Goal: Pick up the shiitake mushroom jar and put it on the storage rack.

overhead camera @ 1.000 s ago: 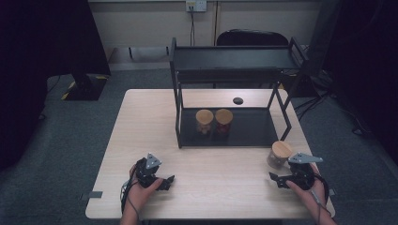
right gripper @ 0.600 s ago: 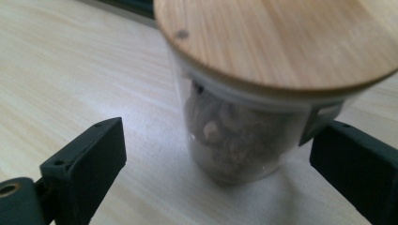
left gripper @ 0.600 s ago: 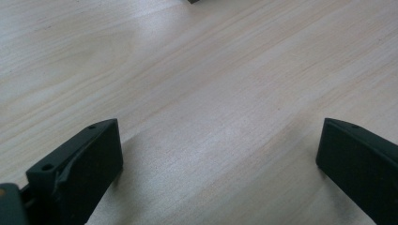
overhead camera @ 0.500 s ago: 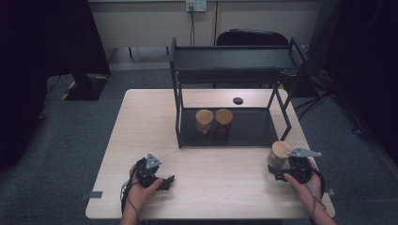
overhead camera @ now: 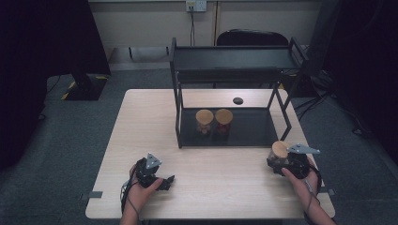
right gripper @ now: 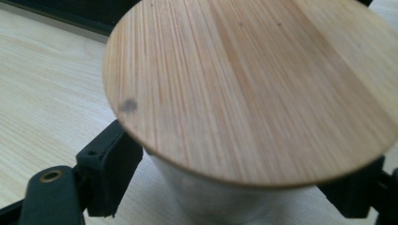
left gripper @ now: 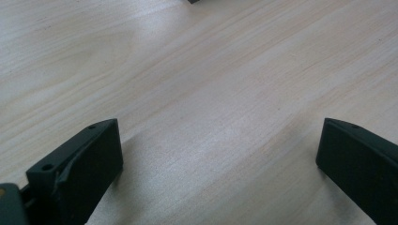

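A person sits at a light wooden table (overhead camera: pixel 141 122) and holds a pair of tongs in each hand.

The right tongs (overhead camera: pixel 280 161) are at the front right corner of the table. Their jaws have just been closing, and a jar (overhead camera: pixel 279 154) stands between them. In the right gripper view the two black jaws press on the clear sides of the jar, one on each side, just under its round wooden lid (right gripper: pixel 253 89). So the right tongs hold the jar. The jar stands upright on the table, just in front of the black shelf rack (overhead camera: pixel 234 61) and near its right front leg.

The left tongs (overhead camera: pixel 164 182) rest at the front left of the table, well apart from the jar. In the left gripper view their jaws stand wide, with bare wood between them.

Two more jars (overhead camera: pixel 214 121) with the same wooden lids stand side by side on the low dark tray of the rack. A small black round thing (overhead camera: pixel 238 100) lies on the table behind the rack.
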Demonstrator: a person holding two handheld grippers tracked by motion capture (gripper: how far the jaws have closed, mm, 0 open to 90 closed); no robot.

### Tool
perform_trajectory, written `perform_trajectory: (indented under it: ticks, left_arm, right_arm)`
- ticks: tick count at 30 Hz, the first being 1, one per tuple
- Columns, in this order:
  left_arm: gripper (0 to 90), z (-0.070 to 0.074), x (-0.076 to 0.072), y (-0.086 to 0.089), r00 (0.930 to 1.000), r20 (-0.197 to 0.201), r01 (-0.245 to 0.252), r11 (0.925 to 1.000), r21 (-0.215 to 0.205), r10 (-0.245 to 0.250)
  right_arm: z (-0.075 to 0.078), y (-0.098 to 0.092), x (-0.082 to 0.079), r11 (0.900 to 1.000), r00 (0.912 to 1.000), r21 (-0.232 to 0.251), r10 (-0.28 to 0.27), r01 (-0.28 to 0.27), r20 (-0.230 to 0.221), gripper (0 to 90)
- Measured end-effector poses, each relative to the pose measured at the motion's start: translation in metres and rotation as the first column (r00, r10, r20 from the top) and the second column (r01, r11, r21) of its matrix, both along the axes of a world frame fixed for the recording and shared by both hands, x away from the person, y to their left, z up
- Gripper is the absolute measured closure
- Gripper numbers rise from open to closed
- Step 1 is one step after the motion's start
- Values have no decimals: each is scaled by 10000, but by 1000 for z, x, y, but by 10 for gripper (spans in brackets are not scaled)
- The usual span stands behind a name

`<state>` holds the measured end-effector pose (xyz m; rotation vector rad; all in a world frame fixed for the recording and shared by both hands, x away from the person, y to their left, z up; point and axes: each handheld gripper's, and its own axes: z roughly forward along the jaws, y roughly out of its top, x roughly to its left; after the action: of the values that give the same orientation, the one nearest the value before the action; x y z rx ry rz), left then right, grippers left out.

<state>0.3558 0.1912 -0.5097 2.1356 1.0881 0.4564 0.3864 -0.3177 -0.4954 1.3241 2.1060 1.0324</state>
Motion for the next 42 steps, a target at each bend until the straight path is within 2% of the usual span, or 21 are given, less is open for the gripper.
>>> perform_trajectory:
  ticks: [3, 9, 16, 22, 29, 42]
  left_arm:
    - [4, 0, 0, 0, 10000, 0, 1, 10000, 2, -1]
    - [3, 0, 0, 0, 10000, 1, -1, 10000, -4, 1]
    - [3, 0, 0, 0, 10000, 0, -2, 10000, -2, 2]
    - [3, 0, 0, 0, 10000, 2, 2, 10000, -9, -2]
    - [4, 0, 0, 0, 10000, -1, -3, 10000, -2, 3]
    - [3, 0, 0, 0, 10000, -1, -2, 10000, -2, 2]
  right_arm:
    - [0, -1, 2, 9998, 10000, 193, -77, 78, -7, 196]
    - [-1, -2, 4, 9998, 9999, 189, -106, 105, 80, 244]
    - [1, 0, 3, 9998, 9996, -192, 8, -3, 280, 255]
    - [3, 3, 3, 9990, 9992, -402, 200, -186, 342, 256]
    - [8, 7, 4, 9985, 9985, -304, 460, -452, 291, 256]
    - [17, 22, 8, 9944, 9951, -430, 970, -961, 198, 256]
